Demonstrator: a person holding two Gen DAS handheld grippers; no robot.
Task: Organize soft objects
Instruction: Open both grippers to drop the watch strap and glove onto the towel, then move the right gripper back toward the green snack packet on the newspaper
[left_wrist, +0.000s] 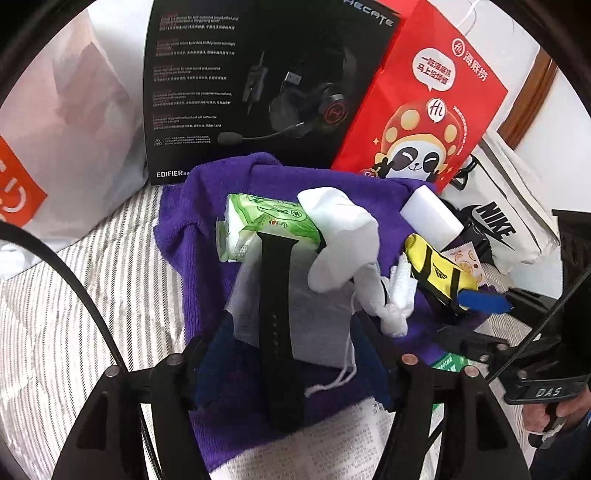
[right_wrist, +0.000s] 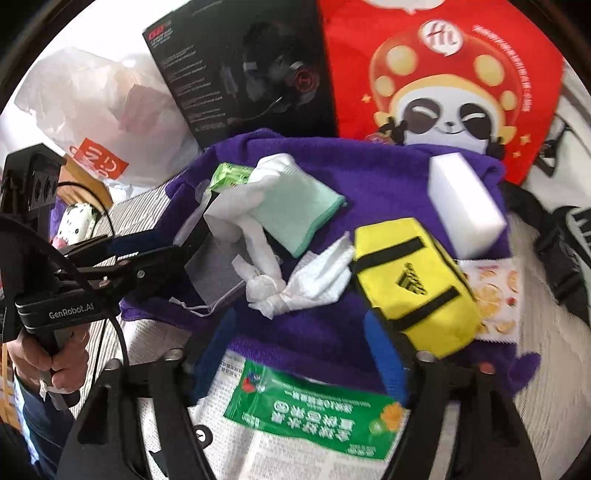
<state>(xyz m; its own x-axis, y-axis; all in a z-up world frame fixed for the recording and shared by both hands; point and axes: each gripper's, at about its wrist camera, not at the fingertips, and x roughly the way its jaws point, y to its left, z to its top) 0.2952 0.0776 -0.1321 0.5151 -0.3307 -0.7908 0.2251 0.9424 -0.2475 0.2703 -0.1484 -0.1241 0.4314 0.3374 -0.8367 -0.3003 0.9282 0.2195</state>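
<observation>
From your left wrist, your left gripper (left_wrist: 291, 354) has its fingers spread open around the black strap (left_wrist: 277, 332) and grey pouch (left_wrist: 317, 325) on the purple towel (left_wrist: 192, 295). From your right wrist, your right gripper (right_wrist: 299, 354) is open beside the yellow pouch (right_wrist: 413, 280), over that towel (right_wrist: 376, 184)

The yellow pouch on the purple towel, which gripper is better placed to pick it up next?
Right. The yellow pouch lies just ahead of the open right gripper; the left gripper is over the grey pouch.
</observation>
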